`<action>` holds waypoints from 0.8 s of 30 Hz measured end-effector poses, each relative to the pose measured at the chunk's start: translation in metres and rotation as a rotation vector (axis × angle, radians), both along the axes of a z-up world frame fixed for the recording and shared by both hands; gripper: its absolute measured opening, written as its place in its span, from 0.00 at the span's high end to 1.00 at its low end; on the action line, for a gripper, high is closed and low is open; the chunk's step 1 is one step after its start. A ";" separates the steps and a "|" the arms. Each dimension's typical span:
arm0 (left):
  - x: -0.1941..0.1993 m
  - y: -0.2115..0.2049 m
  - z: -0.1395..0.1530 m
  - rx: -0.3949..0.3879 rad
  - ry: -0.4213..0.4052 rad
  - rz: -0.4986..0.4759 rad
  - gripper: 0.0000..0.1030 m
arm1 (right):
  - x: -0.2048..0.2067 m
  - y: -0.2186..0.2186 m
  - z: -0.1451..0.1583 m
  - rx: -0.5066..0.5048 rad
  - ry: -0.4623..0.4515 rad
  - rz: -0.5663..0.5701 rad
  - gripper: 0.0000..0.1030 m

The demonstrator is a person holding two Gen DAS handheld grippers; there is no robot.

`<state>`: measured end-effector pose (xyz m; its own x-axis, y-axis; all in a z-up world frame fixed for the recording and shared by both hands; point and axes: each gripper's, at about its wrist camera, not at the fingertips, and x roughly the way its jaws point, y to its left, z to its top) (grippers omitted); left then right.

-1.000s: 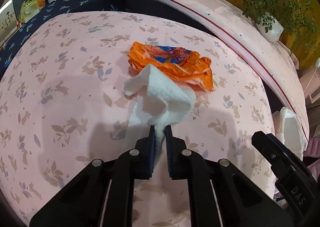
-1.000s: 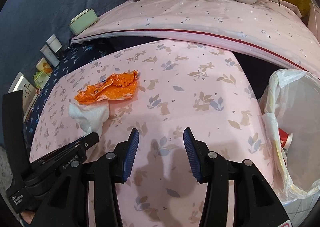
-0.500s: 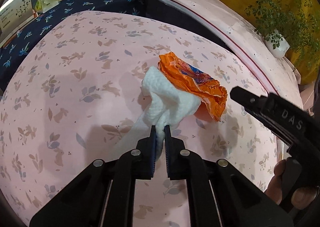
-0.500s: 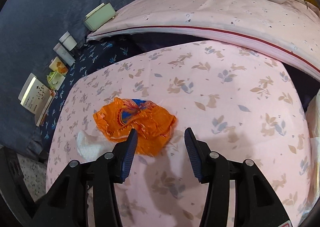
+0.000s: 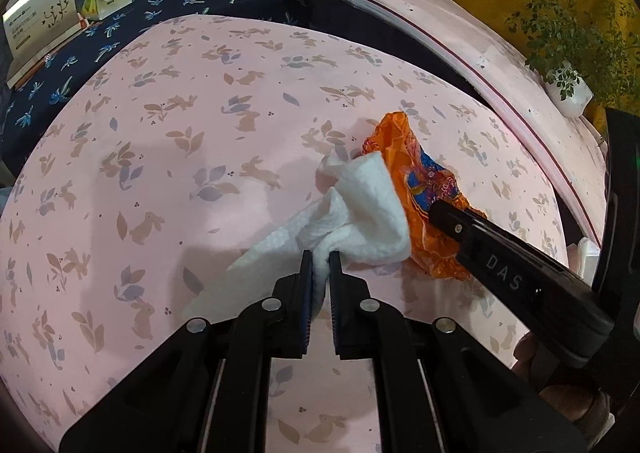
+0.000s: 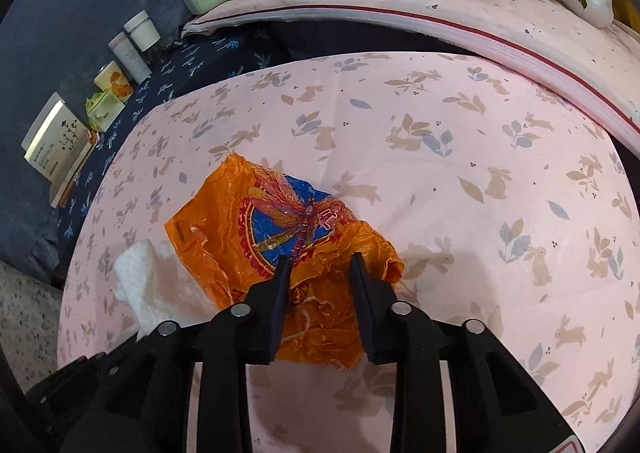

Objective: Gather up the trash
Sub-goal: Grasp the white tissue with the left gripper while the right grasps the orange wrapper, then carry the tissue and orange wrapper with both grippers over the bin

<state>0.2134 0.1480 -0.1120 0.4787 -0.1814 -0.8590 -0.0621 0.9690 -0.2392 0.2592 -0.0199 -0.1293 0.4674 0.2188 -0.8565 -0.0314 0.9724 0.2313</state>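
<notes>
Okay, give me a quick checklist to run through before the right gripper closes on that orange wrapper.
1. Left hand-held gripper shut on the white tissue: ok.
2. Right hand-held gripper open: ok.
3. Orange wrapper between the right fingers: ok, crumpled plastic sits in the gap.
4. Fingers down on the wrapper: cannot tell, height above the pink tablecloth is unclear.
5. Tissue out of the right gripper's gap: ok, it lies to the left of the wrapper.
6. Trash bin within reach: cannot tell, none is in view.
</notes>
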 end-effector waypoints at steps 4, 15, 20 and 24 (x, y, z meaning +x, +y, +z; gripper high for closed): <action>-0.005 -0.007 0.003 0.000 -0.006 -0.013 0.93 | -0.014 -0.005 0.004 -0.034 -0.018 0.002 0.84; -0.028 -0.050 0.031 0.017 -0.060 -0.084 0.93 | -0.060 -0.060 0.038 0.013 -0.083 -0.098 0.87; -0.041 -0.079 0.051 0.027 -0.097 -0.132 0.93 | -0.081 -0.089 0.059 0.027 -0.128 -0.152 0.87; -0.050 -0.102 0.066 0.037 -0.128 -0.170 0.93 | -0.098 -0.117 0.074 0.038 -0.161 -0.201 0.87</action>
<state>0.1637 0.0461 -0.0456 0.5492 -0.2387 -0.8009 0.1319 0.9711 -0.1990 0.1613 -0.1369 -0.0550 0.6348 0.1384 -0.7602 0.1222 0.9535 0.2757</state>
